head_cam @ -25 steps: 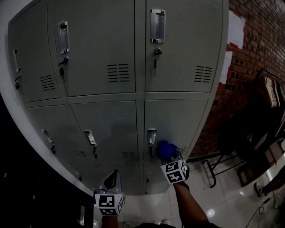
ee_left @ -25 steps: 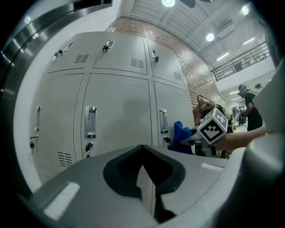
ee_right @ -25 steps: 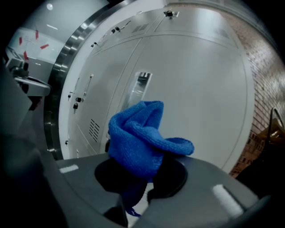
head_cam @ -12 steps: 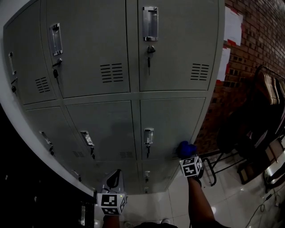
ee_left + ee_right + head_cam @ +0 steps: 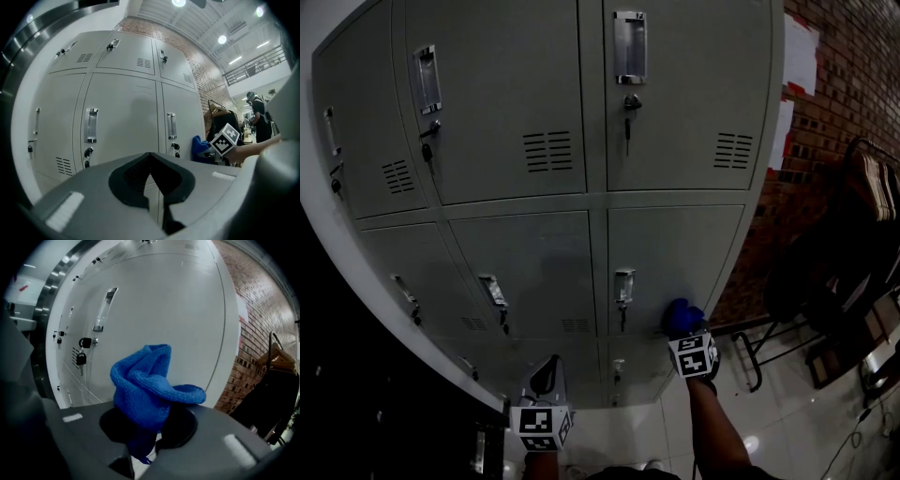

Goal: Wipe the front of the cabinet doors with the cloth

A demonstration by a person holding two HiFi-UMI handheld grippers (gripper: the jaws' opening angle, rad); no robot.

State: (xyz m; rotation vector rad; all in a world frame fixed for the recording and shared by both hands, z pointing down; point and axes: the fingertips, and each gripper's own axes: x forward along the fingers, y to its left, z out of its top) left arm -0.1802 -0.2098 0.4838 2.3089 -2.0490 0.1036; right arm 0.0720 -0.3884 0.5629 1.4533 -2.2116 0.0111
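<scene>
The grey metal cabinet (image 5: 553,253) fills the head view with several locker doors. A bunched blue cloth (image 5: 679,316) is at the lower right corner of the lower right door (image 5: 675,248), and my right gripper (image 5: 686,336) is shut on it. In the right gripper view the cloth (image 5: 147,380) rises out of the jaws close to the door (image 5: 183,305); contact cannot be told. My left gripper (image 5: 546,377) hangs lower, in front of the bottom row, shut and holding nothing. In the left gripper view the left gripper (image 5: 151,174) points at the doors, with the cloth (image 5: 199,147) off to the right.
A handle with a lock (image 5: 623,285) sits left of the cloth, and keys (image 5: 627,129) hang from upper locks. A brick wall (image 5: 853,84) stands to the right. A rack of dark clothes (image 5: 853,234) and a metal chair frame (image 5: 757,356) stand on the glossy floor.
The right gripper carried the cloth from beside the door's handle out to the door's right edge, then slightly back left. The left gripper stayed low and shut.
</scene>
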